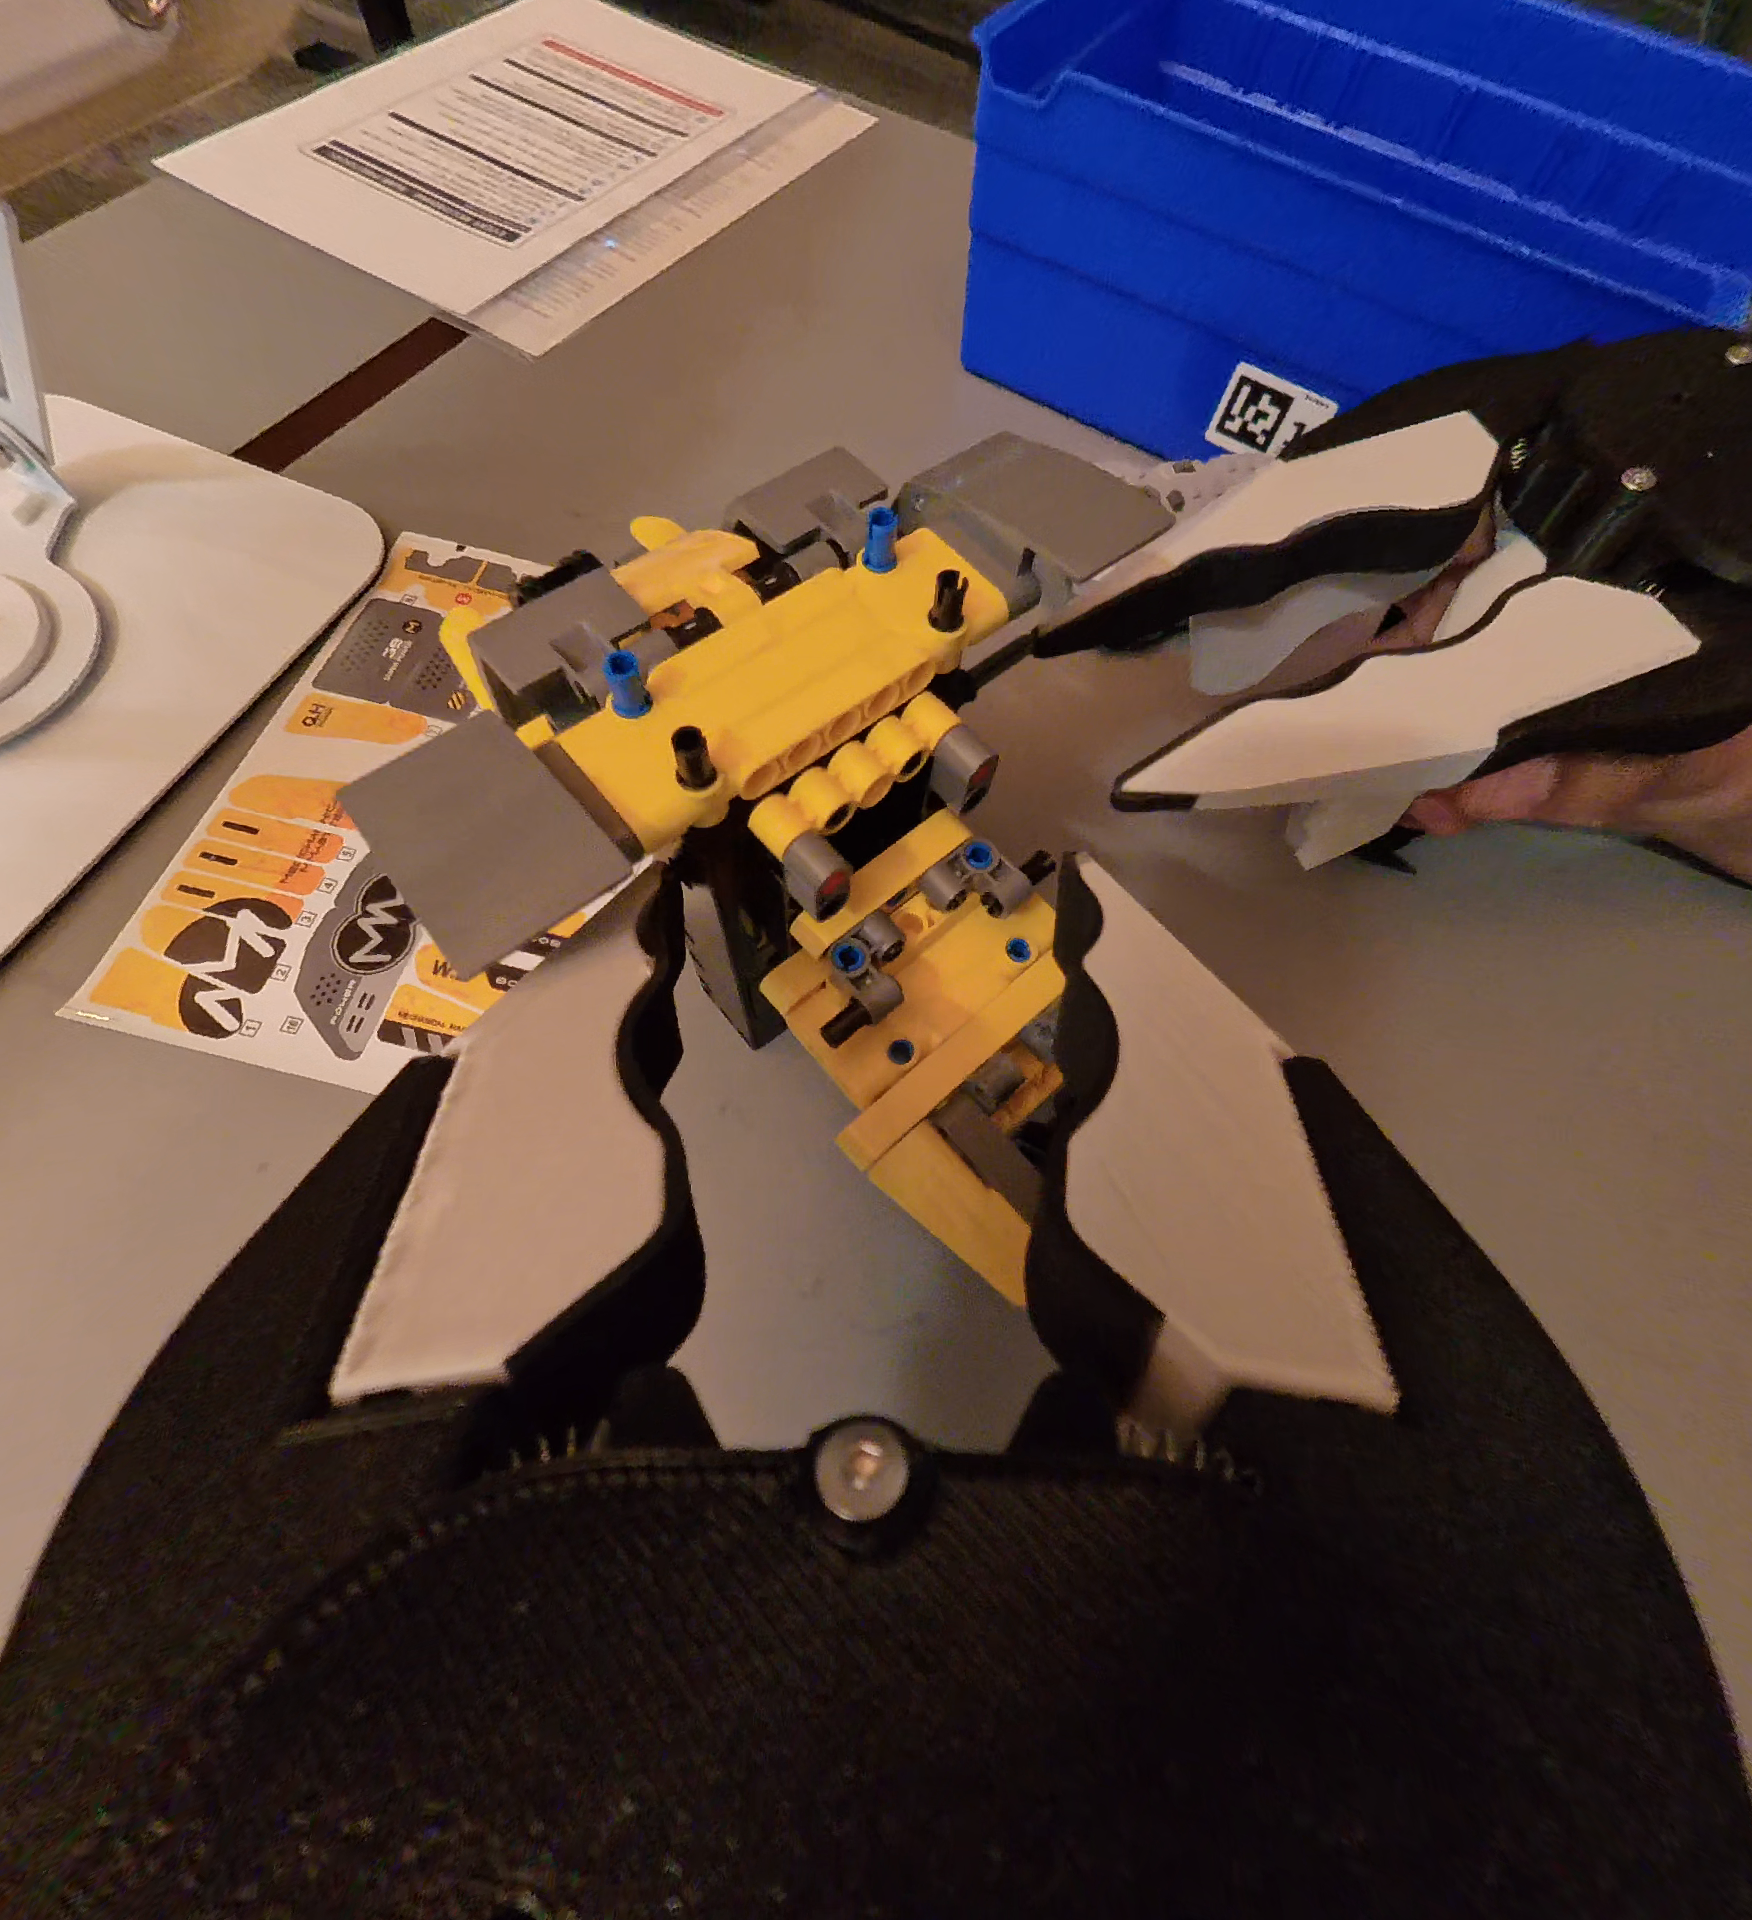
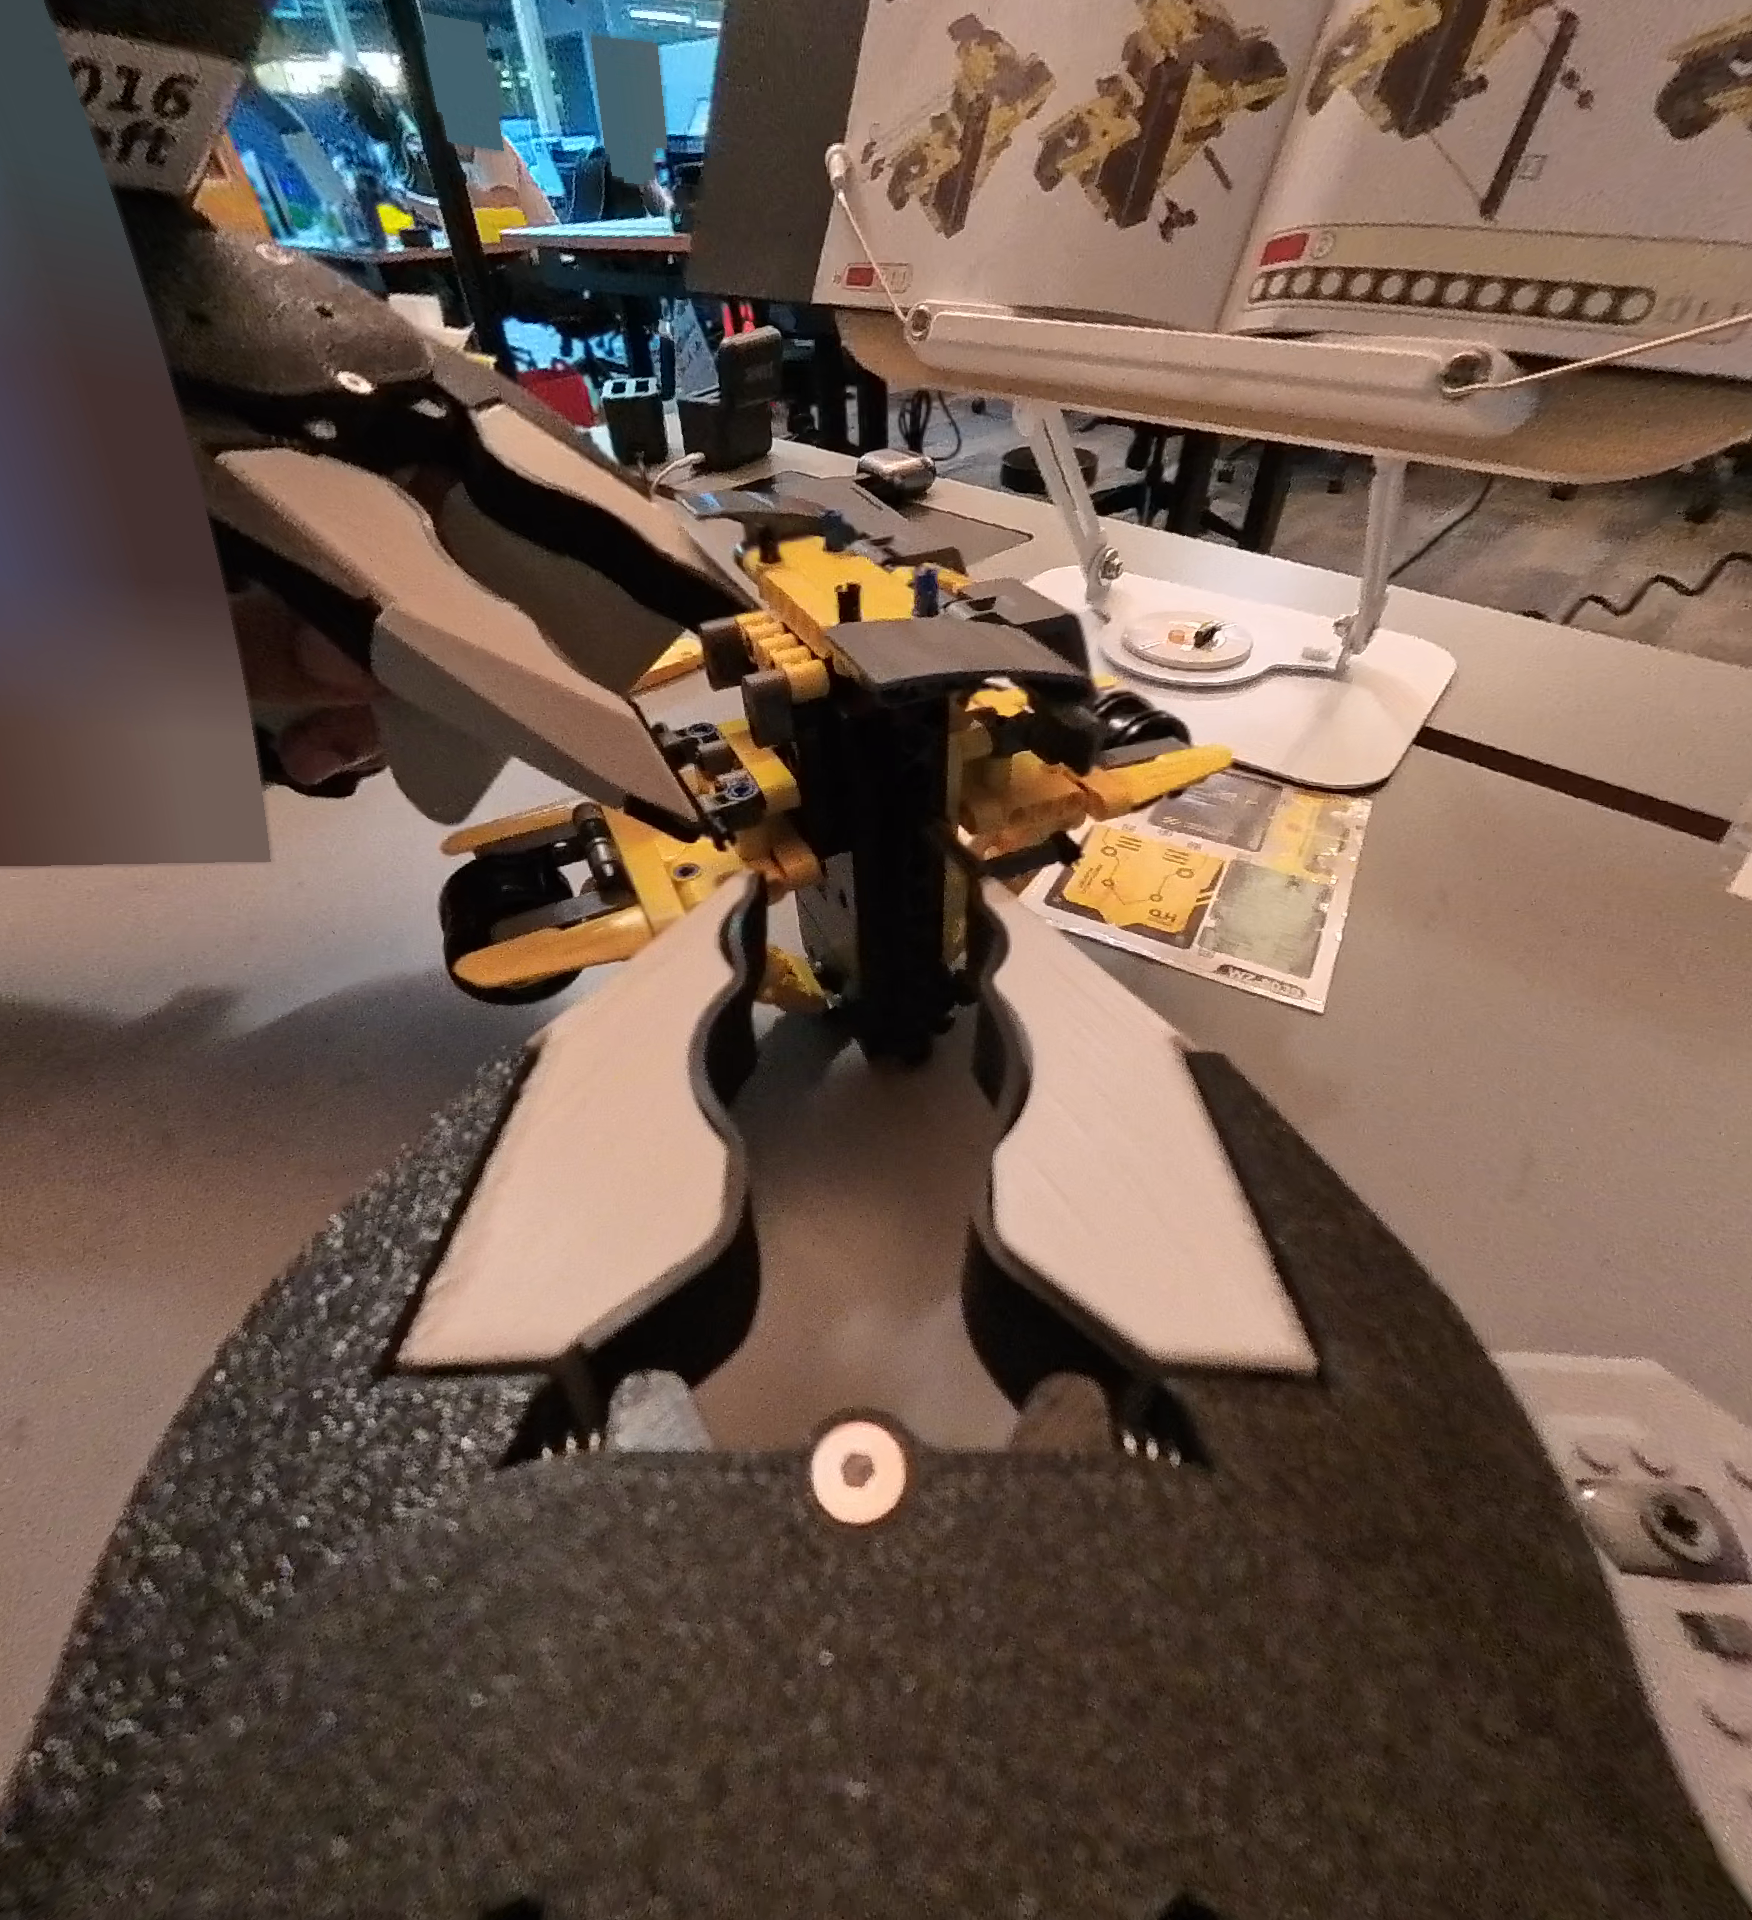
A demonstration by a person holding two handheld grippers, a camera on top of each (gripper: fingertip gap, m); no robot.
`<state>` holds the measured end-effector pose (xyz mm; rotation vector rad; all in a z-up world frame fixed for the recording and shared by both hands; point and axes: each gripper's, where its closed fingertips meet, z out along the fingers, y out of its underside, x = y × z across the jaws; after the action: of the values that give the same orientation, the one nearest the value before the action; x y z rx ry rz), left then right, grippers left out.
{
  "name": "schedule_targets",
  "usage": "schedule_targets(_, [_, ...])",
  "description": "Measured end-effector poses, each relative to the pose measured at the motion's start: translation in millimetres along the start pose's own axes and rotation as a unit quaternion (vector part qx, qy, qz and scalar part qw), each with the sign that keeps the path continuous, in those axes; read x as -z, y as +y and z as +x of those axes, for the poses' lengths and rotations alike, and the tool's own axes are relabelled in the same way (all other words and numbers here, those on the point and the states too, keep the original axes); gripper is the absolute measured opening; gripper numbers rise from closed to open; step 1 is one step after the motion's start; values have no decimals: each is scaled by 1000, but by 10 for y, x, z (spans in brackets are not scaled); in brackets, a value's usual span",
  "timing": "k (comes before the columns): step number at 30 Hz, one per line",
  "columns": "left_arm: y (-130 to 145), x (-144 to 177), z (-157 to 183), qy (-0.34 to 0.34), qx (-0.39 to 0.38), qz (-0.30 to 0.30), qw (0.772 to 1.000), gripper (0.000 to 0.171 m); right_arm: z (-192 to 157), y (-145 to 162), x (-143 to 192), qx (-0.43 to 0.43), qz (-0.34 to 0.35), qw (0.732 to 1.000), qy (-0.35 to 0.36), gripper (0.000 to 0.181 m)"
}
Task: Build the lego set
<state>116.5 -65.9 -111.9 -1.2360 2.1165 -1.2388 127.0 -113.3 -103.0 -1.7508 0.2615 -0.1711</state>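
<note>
Yellow and grey brick model (image 1: 810,727) stands on the grey surface (image 1: 1371,1091), beside a sticker sheet (image 1: 259,935). Left gripper (image 1: 867,883) fingers seem clenched on its lower yellow part; right gripper (image 2: 867,904) fingers grasp its black column.

**Plastic, paper and matt grey**

The brick model (image 1: 810,665) is smooth, slightly glossy yellow, grey and black plastic. The left gripper (image 1: 867,894) has grainy matt black plastic and smooth white finger plates. The sticker sheet (image 1: 259,935) is glossy paper. The bin (image 1: 1319,239) is shiny blue plastic; the table (image 1: 1371,1039) matt grey.
</note>
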Motion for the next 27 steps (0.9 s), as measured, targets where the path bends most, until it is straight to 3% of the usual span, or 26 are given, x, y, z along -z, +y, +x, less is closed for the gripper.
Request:
schedule_targets(16, [50, 27, -56, 23, 28, 12, 999, 73, -58, 1, -8, -7, 1, 1000, -19, 38])
schedule_targets(27, [146, 47, -77, 62, 53, 21, 996, 75, -56, -16, 1, -59, 9, 997, -53, 37])
